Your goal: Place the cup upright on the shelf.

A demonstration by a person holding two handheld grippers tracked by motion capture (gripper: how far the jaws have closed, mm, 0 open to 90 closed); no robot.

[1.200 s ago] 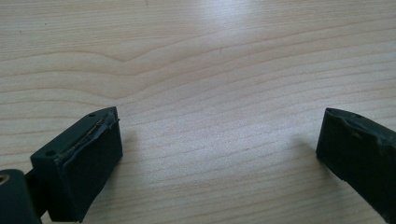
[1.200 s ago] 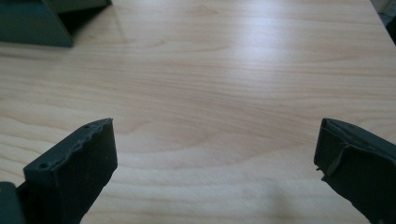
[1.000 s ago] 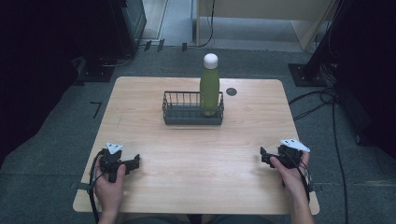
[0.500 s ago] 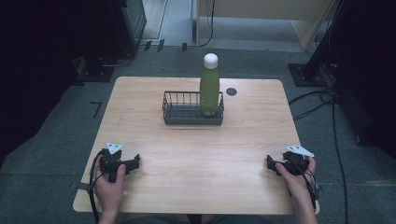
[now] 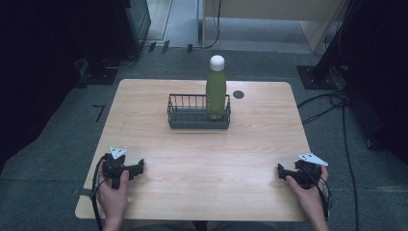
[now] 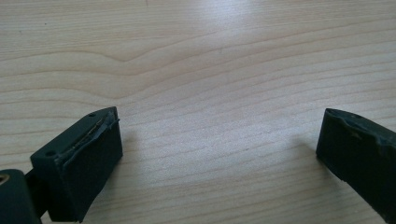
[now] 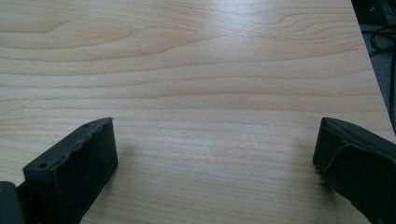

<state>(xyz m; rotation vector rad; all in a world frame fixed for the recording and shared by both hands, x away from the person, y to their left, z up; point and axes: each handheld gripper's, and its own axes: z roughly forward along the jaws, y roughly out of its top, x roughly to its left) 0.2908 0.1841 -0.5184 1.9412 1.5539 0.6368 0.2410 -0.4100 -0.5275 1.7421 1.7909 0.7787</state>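
Now, from the high view, the change is on the right: the right gripper (image 5: 285, 172) has drawn back from where it was a second ago and settled close to the table's (image 5: 144, 96) near right corner, with its hand (image 5: 308, 192) behind it at the near edge. The left gripper (image 5: 136, 168) has not shifted; it sits by the near left corner, held by the left hand (image 5: 113, 190). The green bottle (image 5: 216, 89) with its white cap stands upright in the right end of the wire basket (image 5: 185, 113), which sits toward the far edge, around the middle of the table's width, well apart from both grippers. A small dark disc (image 5: 238, 94) lies just beside the basket's far right. I judge the pull-back to mean that no reach toward the bottle is under way; both hands look parked, either at rest or about to start.

In the left gripper view, the left gripper (image 6: 219, 154) has its jaws spread wide, released, with nothing but bare wood between them; the pads hover close over the table and point along its grain.

In the right gripper view, the right gripper (image 7: 217, 158) is likewise released, jaws far apart over empty wood, with the table's right edge and the dark floor (image 7: 380, 42) showing at the upper right.
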